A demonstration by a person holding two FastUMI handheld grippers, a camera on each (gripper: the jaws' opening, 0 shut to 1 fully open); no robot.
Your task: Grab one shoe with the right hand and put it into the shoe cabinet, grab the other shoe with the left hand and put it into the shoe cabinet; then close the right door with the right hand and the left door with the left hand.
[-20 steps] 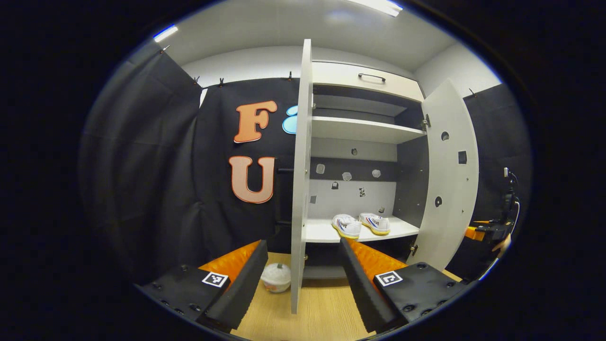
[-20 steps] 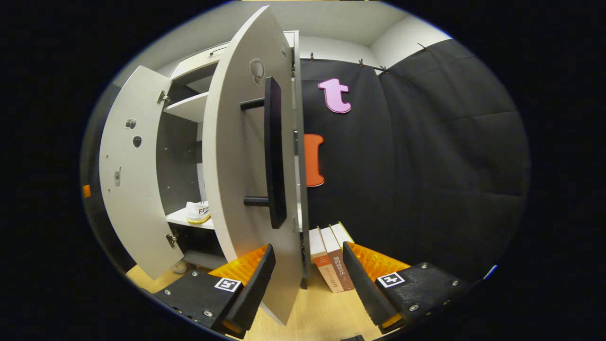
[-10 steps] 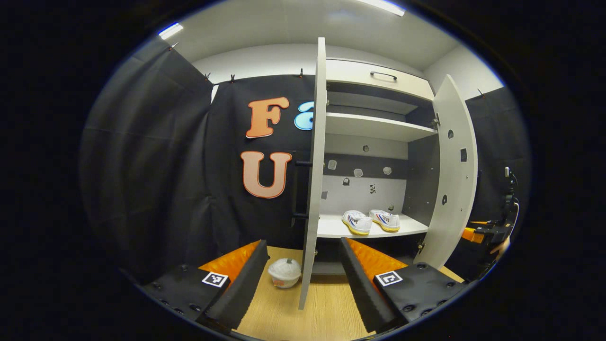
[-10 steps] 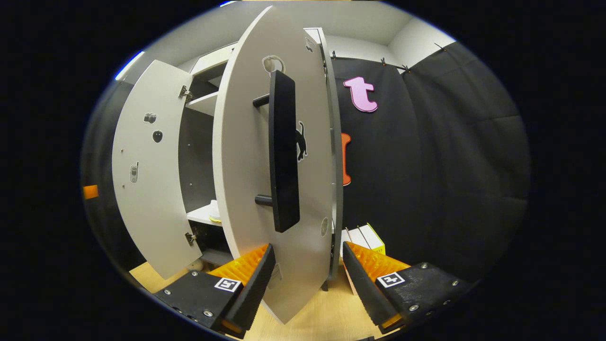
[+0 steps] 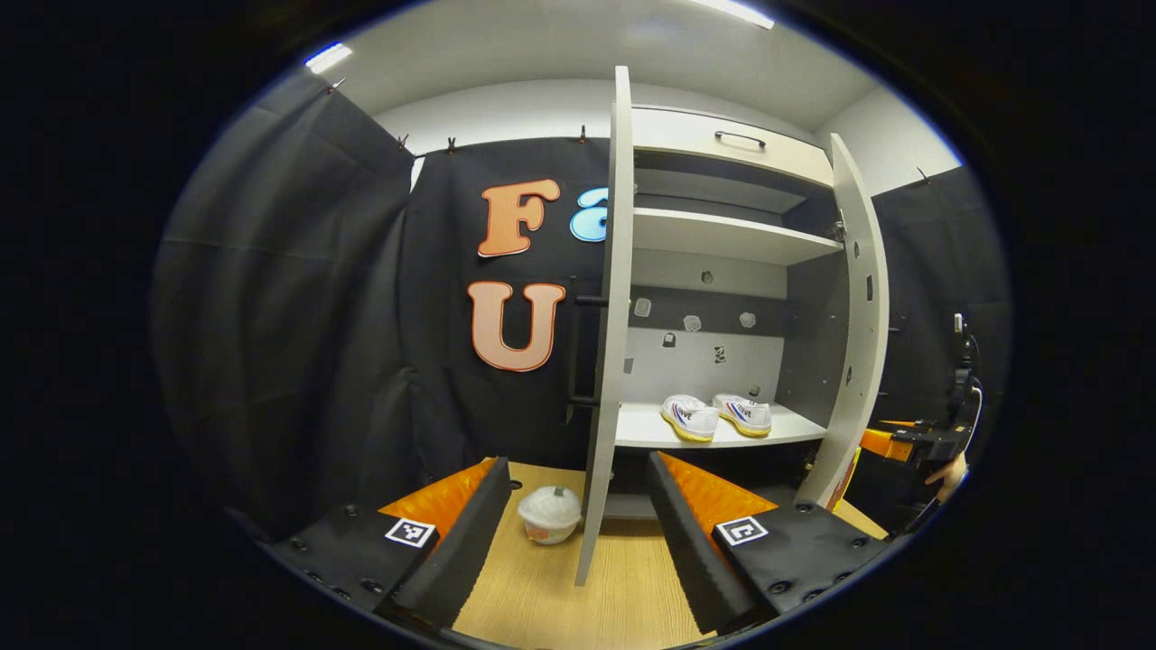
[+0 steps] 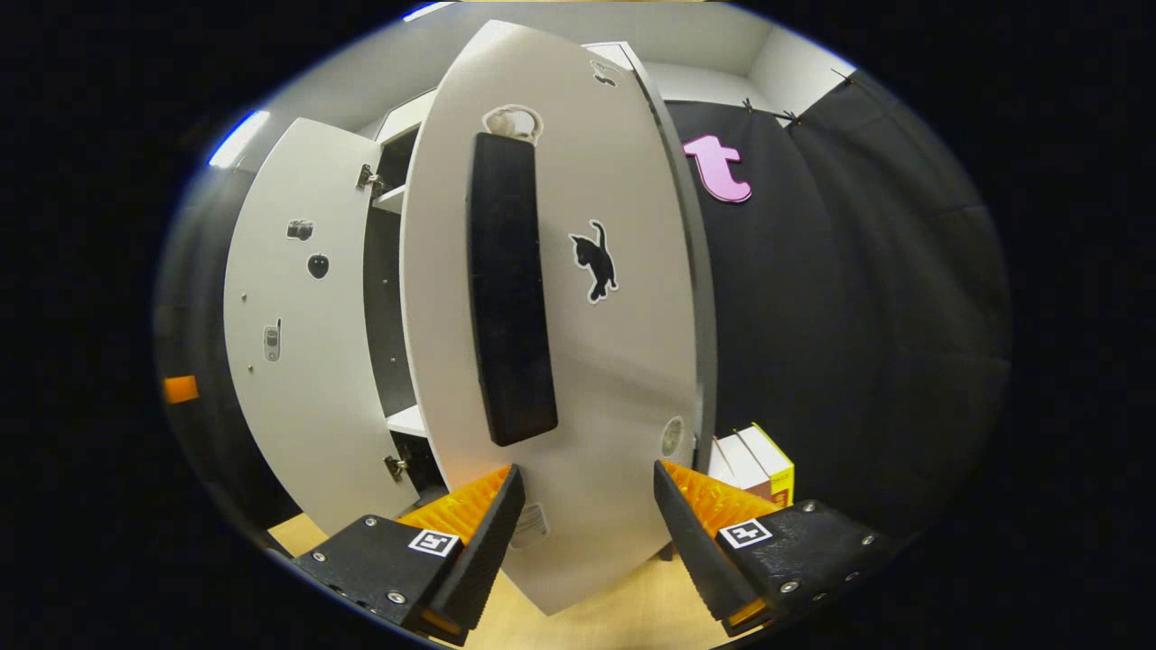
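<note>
Left door (image 5: 603,361) edge stands between the open claw (image 5: 571,533) fingers; bowl (image 5: 550,515) beside.

text: none legible | shoes (image 5: 715,416) — side lettering too small

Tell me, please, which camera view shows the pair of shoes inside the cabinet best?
The left gripper view shows them best: both shoes sit side by side on the lower shelf, seen between the two open doors. In the right gripper view the right door faces the camera and covers the shelf area, so I cannot make out the shoes there.
</note>
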